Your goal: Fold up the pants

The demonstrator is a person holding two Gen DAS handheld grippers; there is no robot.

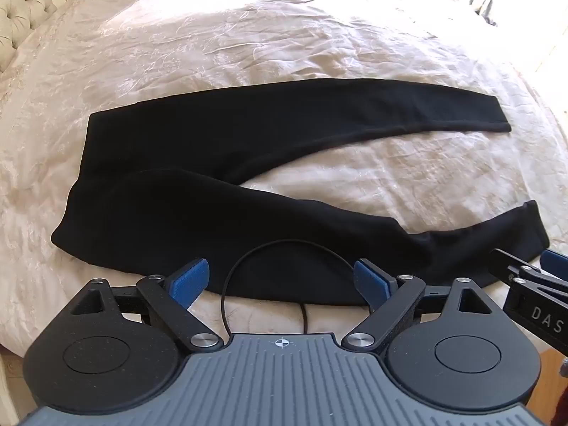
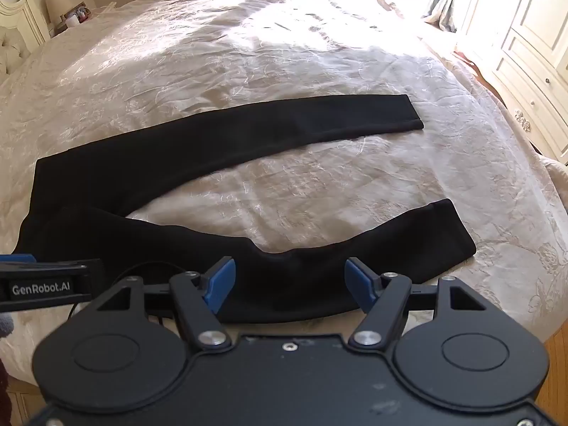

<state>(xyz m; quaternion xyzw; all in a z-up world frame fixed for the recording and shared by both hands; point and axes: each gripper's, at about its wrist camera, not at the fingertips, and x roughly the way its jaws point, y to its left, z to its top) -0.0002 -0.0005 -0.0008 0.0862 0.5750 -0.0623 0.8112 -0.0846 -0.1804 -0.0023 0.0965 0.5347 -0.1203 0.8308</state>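
Pants [image 1: 198, 163], black, are spread flat across the bed [image 1: 248, 35], legs splayed toward frame right. No fold is begun. Left hand-held gripper [image 1: 280, 284] and right hand-held gripper [image 2: 289, 282] are held wide, empty, over the nearer leg, which probably must be gripped next.

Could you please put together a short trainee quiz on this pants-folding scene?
1. True or false: the black pants are already folded in half.
2. Which way do the pants' two legs lie? A) stacked on each other B) spread apart in a V C) hanging off the bed
3. Fill in: the left gripper and the right gripper both stand ____ above the near leg.

Key:
1. False; the pants lie flat on the bedspread, legs apart.
2. B
3. open, with nothing held between the blue pads.
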